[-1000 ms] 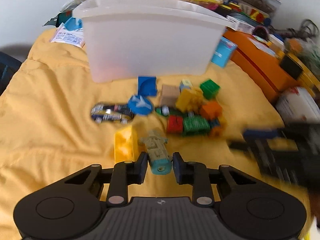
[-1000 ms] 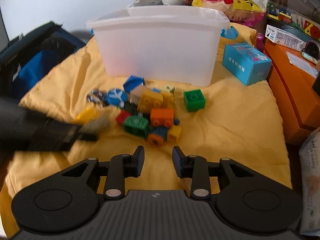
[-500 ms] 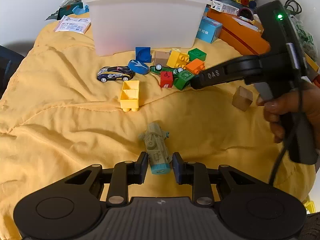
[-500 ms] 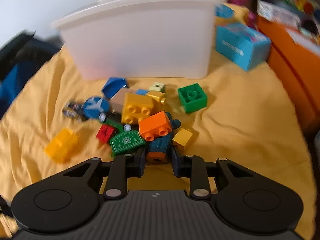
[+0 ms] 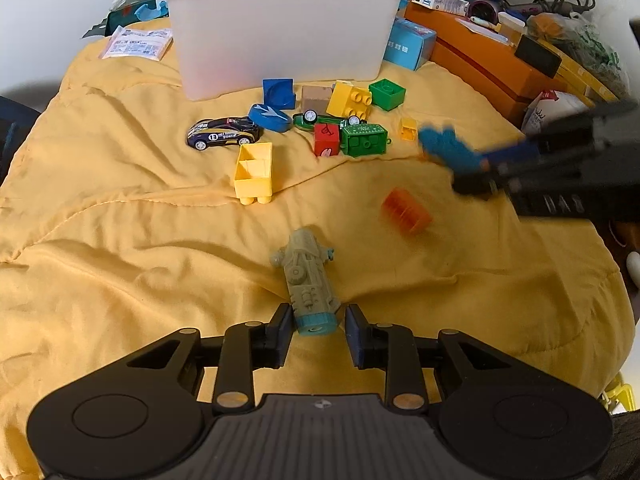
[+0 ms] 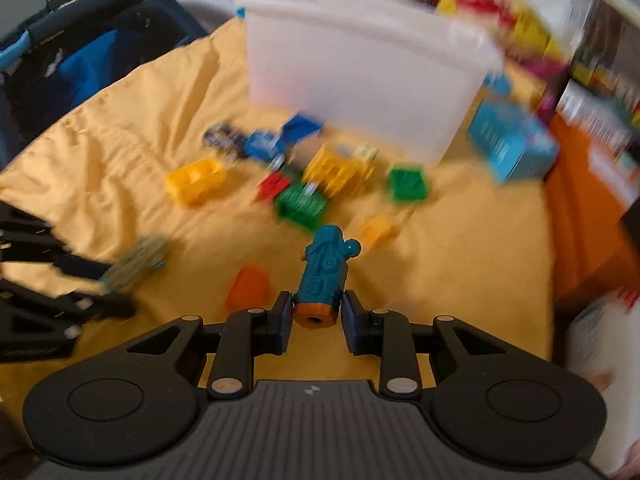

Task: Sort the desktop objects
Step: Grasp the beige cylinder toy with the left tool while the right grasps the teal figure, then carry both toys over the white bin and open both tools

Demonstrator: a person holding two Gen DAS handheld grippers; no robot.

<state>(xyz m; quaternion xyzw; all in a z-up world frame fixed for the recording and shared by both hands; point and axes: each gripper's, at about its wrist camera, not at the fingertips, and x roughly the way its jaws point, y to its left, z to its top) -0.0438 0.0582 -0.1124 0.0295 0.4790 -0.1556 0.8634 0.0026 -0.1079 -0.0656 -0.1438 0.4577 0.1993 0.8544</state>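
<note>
The left gripper (image 5: 314,330) has a grey-green toy train (image 5: 306,276) between its pads, teal end nearest the camera. Its jaws are opening: a sliver of yellow cloth (image 5: 120,220) shows on either side of the train, so the pads are not pressing it. The train lies on the cloth, nose pointing up toward the pile.

The right gripper (image 6: 314,320) clamps a teal toy train (image 6: 326,272) by its orange end — both pads sit tight against it, and the train sticks out forward along the fingers. In the left view the same gripper comes in blurred from the right, the teal train at its tip.

An orange brick (image 5: 406,210) lies alone on the cloth between the two grippers, apart from the rest. Farther back the remaining toys cluster just before the white bin (image 5: 280,28): a dark toy car (image 5: 224,133), a blue disc (image 5: 269,117), a blue block (image 5: 278,92), a brown cube (image 5: 316,96), a yellow brick (image 5: 351,100), a green brick (image 5: 387,94), a red block (image 5: 326,139), a green wagon (image 5: 363,140), a green car (image 5: 320,120) lying wheels-up, and a small yellow cube (image 5: 409,128). A yellow hollow brick (image 5: 255,172) lies on its side, nearer than the car.

The right view is heavily blurred; whether anything is inside the bin cannot be told.
</note>
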